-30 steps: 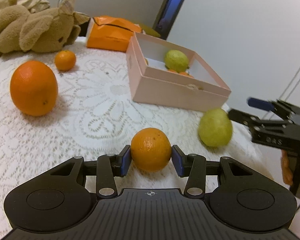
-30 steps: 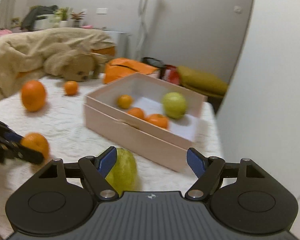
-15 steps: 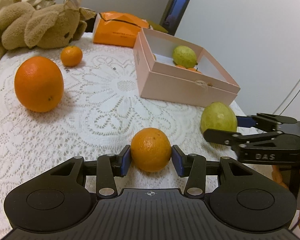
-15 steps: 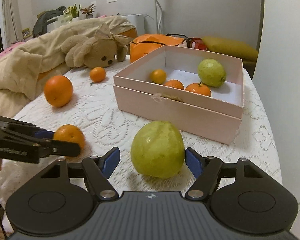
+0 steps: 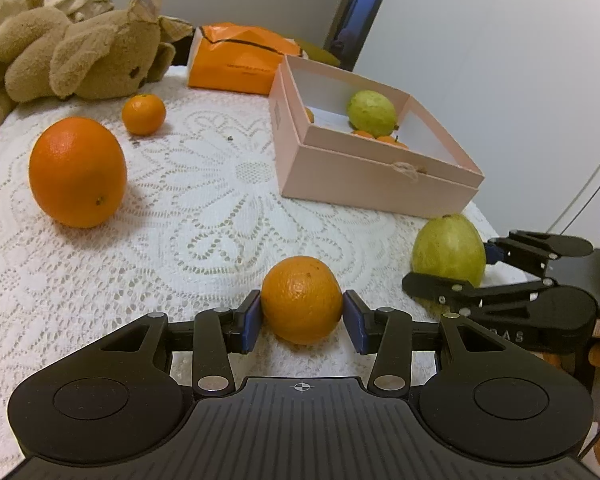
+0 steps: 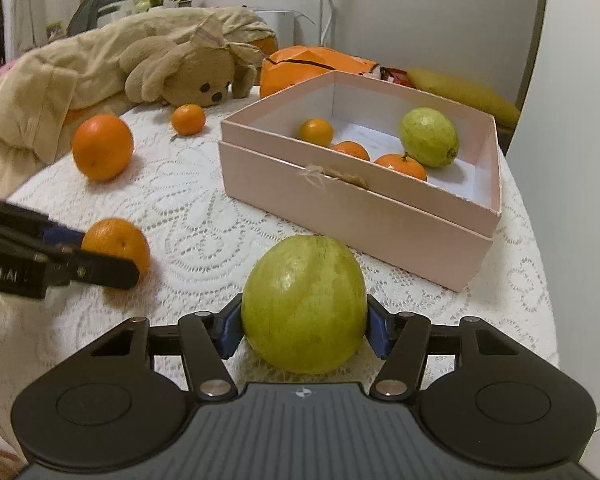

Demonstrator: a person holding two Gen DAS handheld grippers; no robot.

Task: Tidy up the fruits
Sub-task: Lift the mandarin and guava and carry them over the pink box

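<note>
A small round orange [image 5: 302,300] sits on the lace-covered counter [image 5: 204,200], pinched between the blue pads of the left tongs [image 5: 302,318]. To their right, the right tongs [image 6: 304,330] are closing on a green oval guava [image 6: 304,304], pads at its sides. Beyond both tongs stands the open pink cardboard box [image 6: 352,204], holding another guava and small oranges.

**Both grippers low, jaws around fruit**

The left gripper [image 5: 302,322] fills the lower centre of its frame, blue pads pressed on a small orange [image 5: 302,300]. The right gripper [image 6: 304,326], lower centre of its own view, is closing, its pads meeting a green guava [image 6: 304,304].
</note>
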